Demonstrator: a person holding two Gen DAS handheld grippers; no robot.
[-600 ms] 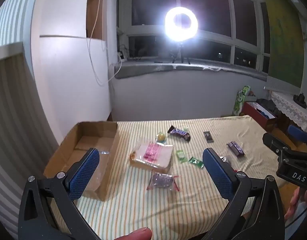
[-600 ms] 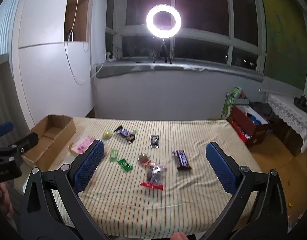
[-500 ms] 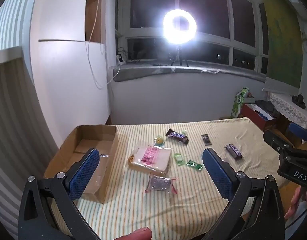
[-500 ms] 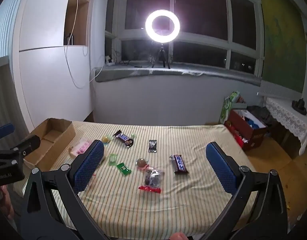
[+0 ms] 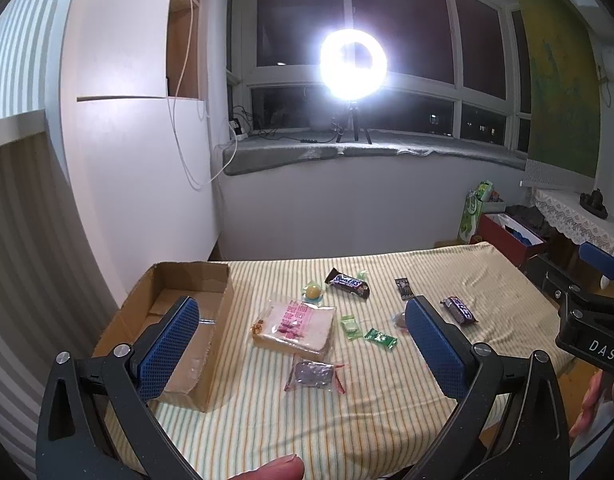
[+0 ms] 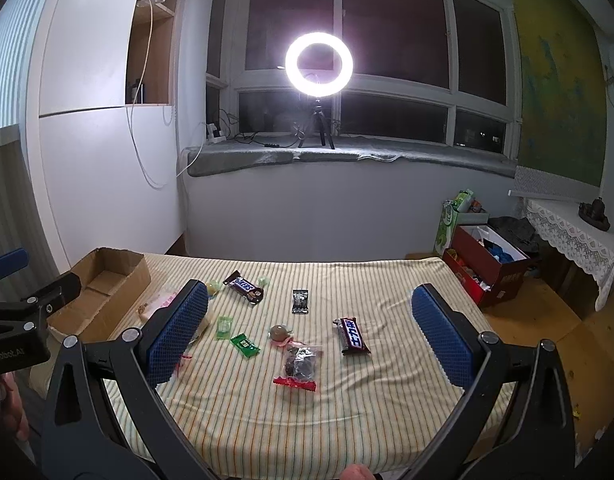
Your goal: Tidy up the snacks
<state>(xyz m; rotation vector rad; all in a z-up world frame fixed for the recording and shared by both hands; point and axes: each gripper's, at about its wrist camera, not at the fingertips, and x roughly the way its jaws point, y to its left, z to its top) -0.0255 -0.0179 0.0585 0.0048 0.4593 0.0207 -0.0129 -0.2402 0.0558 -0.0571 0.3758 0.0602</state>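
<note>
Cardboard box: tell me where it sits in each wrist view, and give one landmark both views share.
Left wrist: the cardboard box sits lower left, partly behind the left gripper's near finger, on the striped cloth's left edge.
Right wrist: the box is at mid-left, far corner of the cloth.
Shared landmark: the Snickers bar to the right of the box.

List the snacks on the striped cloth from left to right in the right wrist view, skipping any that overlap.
Pale green candy → green candy wrapper → small black packet → brown chocolate bar.
</note>
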